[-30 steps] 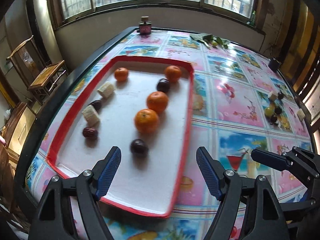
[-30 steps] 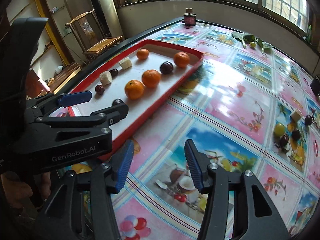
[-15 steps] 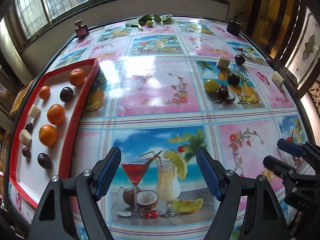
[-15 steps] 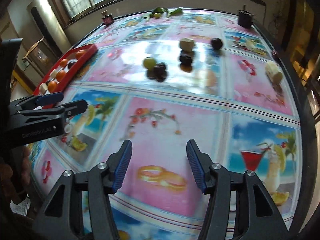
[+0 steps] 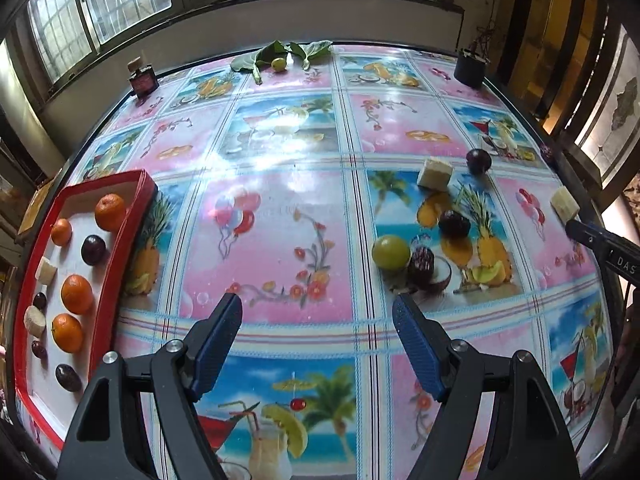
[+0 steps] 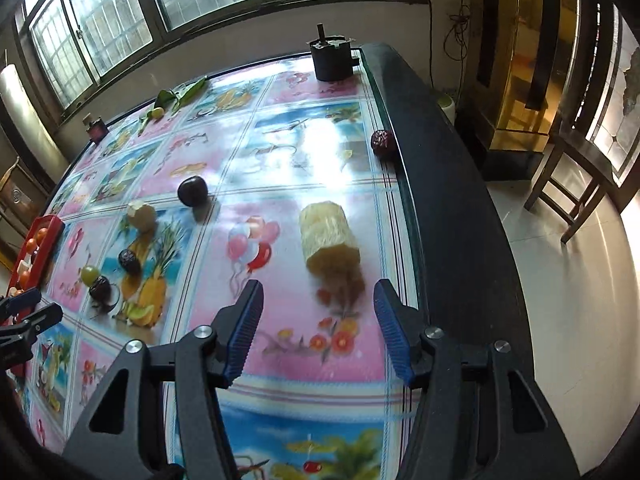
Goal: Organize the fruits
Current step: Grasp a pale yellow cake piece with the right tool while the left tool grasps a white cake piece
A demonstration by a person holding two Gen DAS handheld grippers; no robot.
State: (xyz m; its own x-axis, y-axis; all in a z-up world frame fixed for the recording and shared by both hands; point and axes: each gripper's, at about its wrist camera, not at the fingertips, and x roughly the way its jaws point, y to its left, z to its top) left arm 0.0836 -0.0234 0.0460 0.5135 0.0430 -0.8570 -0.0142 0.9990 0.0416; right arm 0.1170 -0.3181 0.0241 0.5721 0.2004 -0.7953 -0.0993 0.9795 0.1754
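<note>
A red tray (image 5: 145, 194) at the table's left holds several oranges, dark plums, dates and pale cut chunks. Loose fruit lies on the right half: a green fruit (image 5: 391, 252), a dark date (image 5: 421, 263), a plum (image 5: 454, 224), a pale chunk (image 5: 435, 174) and another plum (image 5: 478, 161). My left gripper (image 5: 317, 342) is open and empty above the tablecloth. My right gripper (image 6: 319, 330) is open and empty, just short of a pale cut cylinder (image 6: 329, 236). A red date (image 6: 381, 142) lies at the right table edge.
A dark pot (image 6: 331, 59) stands at the far right corner. A small bottle (image 5: 142, 79) and green leaves with a small fruit (image 5: 280, 56) lie at the far edge. A wooden chair (image 6: 576, 184) stands on the floor beyond the table's right edge.
Both grippers have swung right, away from the tray and over to the loose fruit. The right gripper now faces the pale cylinder near the table's right edge. Both stay open.
</note>
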